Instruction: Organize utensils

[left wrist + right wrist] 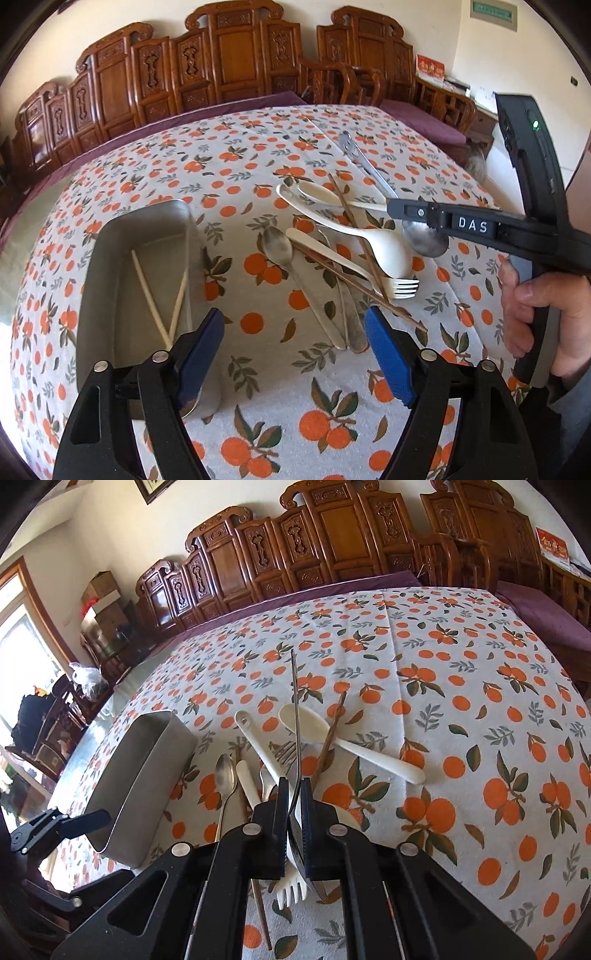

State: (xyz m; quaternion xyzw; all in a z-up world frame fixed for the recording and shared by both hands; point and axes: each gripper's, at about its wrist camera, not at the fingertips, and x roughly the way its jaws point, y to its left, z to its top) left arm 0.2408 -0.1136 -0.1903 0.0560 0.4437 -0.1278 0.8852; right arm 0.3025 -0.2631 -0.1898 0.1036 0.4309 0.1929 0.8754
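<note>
Two tools work over a desk (pixel 332 387) in an orange-print cloth: beside the steel tray (pixel 107 258), the left tool (pixel 295 343) hovers open above piled utensils, while the right tool (pixel 294 805) clamps a metal spoon (pixel 294 709), stiff, light and slippery, gripped near its bowl.

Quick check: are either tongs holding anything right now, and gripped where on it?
The right tongs are shut on a metal spoon, gripping it at the neck next to the bowl, handle pointing away. The left tongs are open and empty.
</note>
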